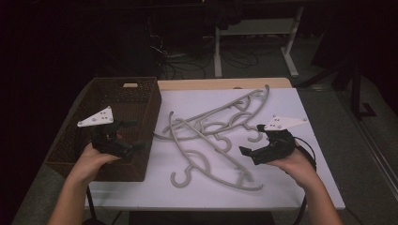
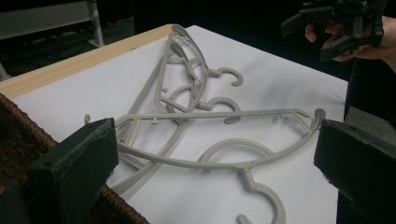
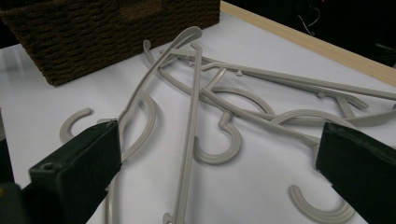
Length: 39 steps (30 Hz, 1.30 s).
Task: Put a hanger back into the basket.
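Observation:
A tangled pile of grey plastic hangers point(image 1: 211, 129) lies on the white table top point(image 1: 305, 164), just right of a brown wicker basket point(image 1: 117, 101). My left gripper point(image 1: 136, 134) hovers open over the basket's right wall, pointing at the pile. My right gripper point(image 1: 251, 139) is open too, held at the pile's right side, close to one hook. In the left gripper view the hangers point(image 2: 196, 116) spread beyond my wide-apart jaws, with the right gripper point(image 2: 336, 28) far off. The right gripper view shows the hangers point(image 3: 219, 116) and the basket point(image 3: 93, 32) behind them.
A light wooden strip point(image 1: 220, 84) runs along the table's far edge. Behind it, on the dark floor, stand white desk legs point(image 1: 218, 51) and loose cables. The basket's rim point(image 2: 18, 135) lies below my left jaw.

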{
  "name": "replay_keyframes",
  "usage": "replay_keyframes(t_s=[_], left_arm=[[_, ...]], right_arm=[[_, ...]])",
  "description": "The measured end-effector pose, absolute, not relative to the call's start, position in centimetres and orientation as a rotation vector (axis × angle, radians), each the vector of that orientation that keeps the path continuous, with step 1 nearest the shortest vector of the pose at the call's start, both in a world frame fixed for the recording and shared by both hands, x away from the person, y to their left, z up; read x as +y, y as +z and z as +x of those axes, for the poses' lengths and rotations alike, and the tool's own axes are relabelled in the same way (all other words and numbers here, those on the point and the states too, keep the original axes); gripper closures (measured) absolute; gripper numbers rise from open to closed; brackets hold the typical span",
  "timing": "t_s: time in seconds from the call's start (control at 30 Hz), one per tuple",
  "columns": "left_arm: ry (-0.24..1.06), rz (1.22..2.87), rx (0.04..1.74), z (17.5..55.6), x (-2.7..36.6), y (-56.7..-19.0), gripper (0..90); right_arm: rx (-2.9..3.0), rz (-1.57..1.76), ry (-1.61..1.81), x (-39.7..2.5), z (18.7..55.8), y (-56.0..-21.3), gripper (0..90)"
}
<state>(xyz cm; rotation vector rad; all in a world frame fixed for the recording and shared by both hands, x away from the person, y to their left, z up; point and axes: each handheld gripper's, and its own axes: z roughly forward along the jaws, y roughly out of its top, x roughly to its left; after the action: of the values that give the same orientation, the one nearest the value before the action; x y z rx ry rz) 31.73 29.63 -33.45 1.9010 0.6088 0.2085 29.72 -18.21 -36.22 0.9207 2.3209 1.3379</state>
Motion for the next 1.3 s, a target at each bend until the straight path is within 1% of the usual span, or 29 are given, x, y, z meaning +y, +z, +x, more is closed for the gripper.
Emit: replay_keyframes(t_s=[0.3,0.43,0.5,0.53,0.57,0.67,0.7,0.73,0.83,0.93,0.97,1.17,1.3], left_arm=[[0.189,1.888,0.616,31.9,28.7,-33.4,0.0],[0.184,1.882,0.612,31.9,28.1,-33.4,0.0],[0.185,1.880,0.609,31.9,27.9,-33.3,0.0],[0.181,1.878,0.606,31.8,27.8,-33.3,0.0],[0.182,1.879,0.602,31.8,27.8,-33.3,0.0],[0.183,1.876,0.601,31.7,27.8,-33.3,0.0],[0.183,1.876,0.601,31.7,27.8,-33.3,0.0],[0.182,1.875,0.601,31.8,27.8,-33.3,0.0],[0.181,1.867,0.607,31.8,27.9,-33.3,0.0],[0.183,1.869,0.605,31.8,27.9,-33.3,0.0],[0.182,1.869,0.605,31.7,27.9,-33.3,0.0],[0.183,1.872,0.603,31.7,27.8,-33.3,0.0],[0.183,1.871,0.604,31.7,27.9,-33.3,0.0]], right_arm=[[2.380,0.922,1.295,-17.5,29.8,-36.7,0.0],[2.451,0.894,1.267,-16.0,29.9,-37.4,3.9],[2.478,0.882,1.249,-15.2,29.9,-37.8,6.7],[2.506,0.867,1.241,-14.4,30.1,-38.1,10.3],[2.506,0.867,1.241,-14.4,30.1,-38.1,10.3],[2.559,0.851,1.234,-12.7,30.5,-38.6,15.1],[2.559,0.851,1.234,-12.7,30.5,-38.6,15.1],[2.596,0.831,1.220,-11.7,30.7,-39.0,17.9],[2.634,0.809,1.201,-10.6,30.8,-39.5,20.2],[2.704,0.778,1.170,-9.0,30.7,-40.5,26.2],[2.704,0.778,1.170,-9.0,30.7,-40.5,26.2],[2.783,0.756,1.112,-7.8,30.2,-42.2,35.1],[2.819,0.741,1.069,-7.3,29.8,-43.2,42.9]])
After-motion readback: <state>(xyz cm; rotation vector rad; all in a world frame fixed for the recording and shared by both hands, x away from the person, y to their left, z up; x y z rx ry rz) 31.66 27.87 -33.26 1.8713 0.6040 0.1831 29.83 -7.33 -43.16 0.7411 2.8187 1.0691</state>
